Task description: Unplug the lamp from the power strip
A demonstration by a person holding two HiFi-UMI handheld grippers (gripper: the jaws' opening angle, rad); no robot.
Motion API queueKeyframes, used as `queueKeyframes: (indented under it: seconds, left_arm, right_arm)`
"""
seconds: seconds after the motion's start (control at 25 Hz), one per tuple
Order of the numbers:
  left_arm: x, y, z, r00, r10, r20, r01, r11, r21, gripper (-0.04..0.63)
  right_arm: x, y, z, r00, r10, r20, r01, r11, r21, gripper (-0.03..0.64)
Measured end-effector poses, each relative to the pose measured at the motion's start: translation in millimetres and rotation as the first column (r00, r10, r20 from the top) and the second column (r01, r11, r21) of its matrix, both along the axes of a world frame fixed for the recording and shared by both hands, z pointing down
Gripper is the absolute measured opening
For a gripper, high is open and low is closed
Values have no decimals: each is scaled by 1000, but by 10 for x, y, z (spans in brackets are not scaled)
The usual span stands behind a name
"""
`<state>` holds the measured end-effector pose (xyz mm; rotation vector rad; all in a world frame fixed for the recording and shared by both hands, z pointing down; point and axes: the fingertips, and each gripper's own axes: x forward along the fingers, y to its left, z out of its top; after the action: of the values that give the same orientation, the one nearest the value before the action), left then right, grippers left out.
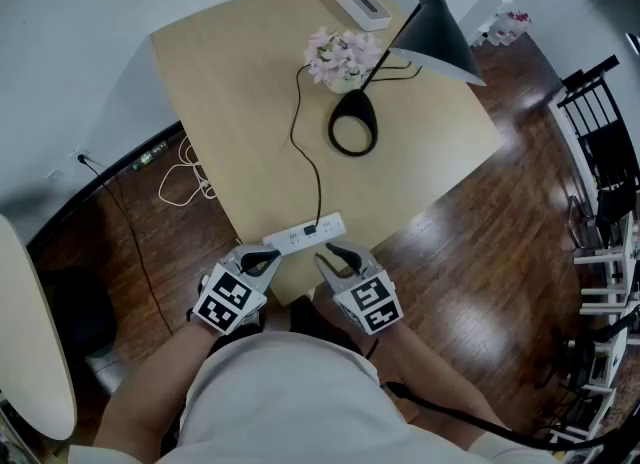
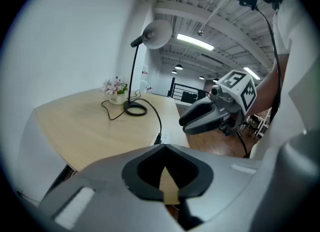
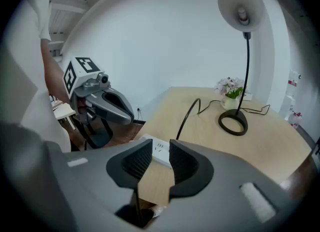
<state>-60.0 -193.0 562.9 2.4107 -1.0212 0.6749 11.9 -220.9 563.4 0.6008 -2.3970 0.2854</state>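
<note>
A black desk lamp (image 1: 437,30) stands on the wooden table (image 1: 230,92) on its ring base (image 1: 352,122). Its black cord (image 1: 297,142) runs to a plug (image 1: 311,229) seated in the white power strip (image 1: 303,235) at the table's near edge. My left gripper (image 1: 262,260) hovers just before the strip's left end, its jaws shut and empty. My right gripper (image 1: 335,252) hangs close to the strip's right end with a narrow gap between its jaws, which hold nothing. In the right gripper view the strip (image 3: 161,155) lies just beyond the right gripper (image 3: 160,144).
A small pot of pink flowers (image 1: 340,57) and a white box (image 1: 363,7) sit behind the lamp. White cables (image 1: 185,177) lie on the dark wood floor left of the table. Black chairs (image 1: 600,152) stand at the right.
</note>
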Motion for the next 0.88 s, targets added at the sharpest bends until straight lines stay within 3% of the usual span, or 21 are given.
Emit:
queueKeyframes:
  seconds: [0.16, 0.36, 0.88]
  left_arm:
    - [156, -291, 412, 994, 63, 88, -59, 997, -43, 2]
    - [314, -446, 761, 985, 94, 144, -79, 991, -107, 2]
    - [411, -549, 902, 963, 147, 224, -129, 987, -91, 0]
  right_arm:
    - [-23, -375, 386, 998, -7, -55, 2, 997, -80, 118]
    - [-157, -491, 608, 996, -66, -64, 55, 987, -154, 137]
    - [-300, -560, 676, 983, -141, -114, 124, 982, -144, 91]
